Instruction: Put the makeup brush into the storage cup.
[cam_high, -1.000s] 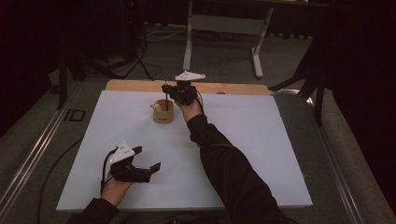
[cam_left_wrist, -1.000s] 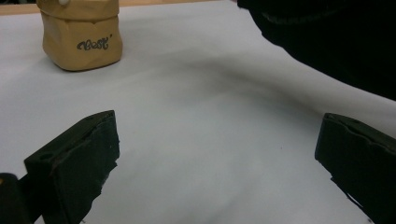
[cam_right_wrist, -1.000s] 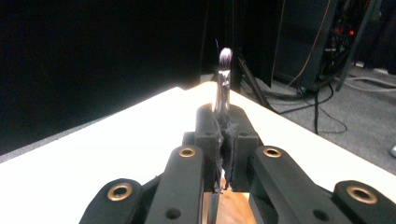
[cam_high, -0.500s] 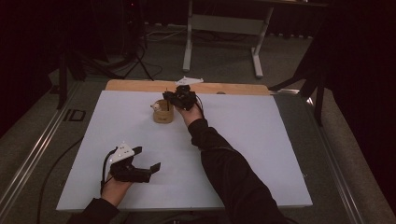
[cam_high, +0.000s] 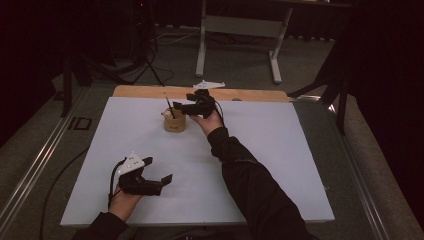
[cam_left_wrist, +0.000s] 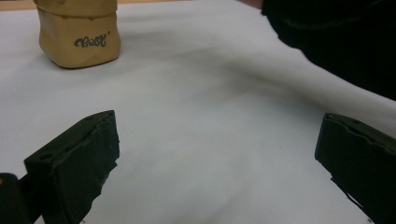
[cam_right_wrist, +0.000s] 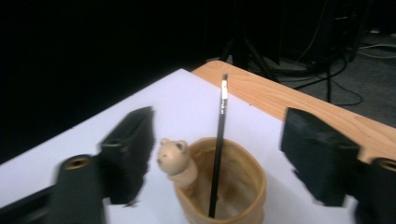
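Note:
A tan cup (cam_high: 174, 123) with a small bear figure (cam_right_wrist: 175, 158) on its rim stands at the far middle of the white sheet (cam_high: 280, 150). A black pencil (cam_high: 169, 106) leans upright inside it. My right gripper (cam_high: 181, 106) hovers just right of the cup. Its jaws have just been opening and now stand wide either side of the pencil (cam_right_wrist: 218, 149) without touching it, above the cup (cam_right_wrist: 229, 186). My left gripper (cam_high: 162, 183) rests open near the front left. Its jaws (cam_left_wrist: 217, 158) hold nothing and face the cup (cam_left_wrist: 78, 39).
A wooden board edge (cam_high: 250, 94) runs along the far side of the sheet. Beyond it the floor holds a metal table frame (cam_high: 240, 30) and cables. The person's dark sleeve (cam_high: 250, 185) crosses the sheet's middle and also the upper right (cam_left_wrist: 336, 37).
The right gripper's jaws went from shut on the pencil to wide apart, leaving the pencil standing in the cup. Its hand tilted slightly. The left gripper stayed put.

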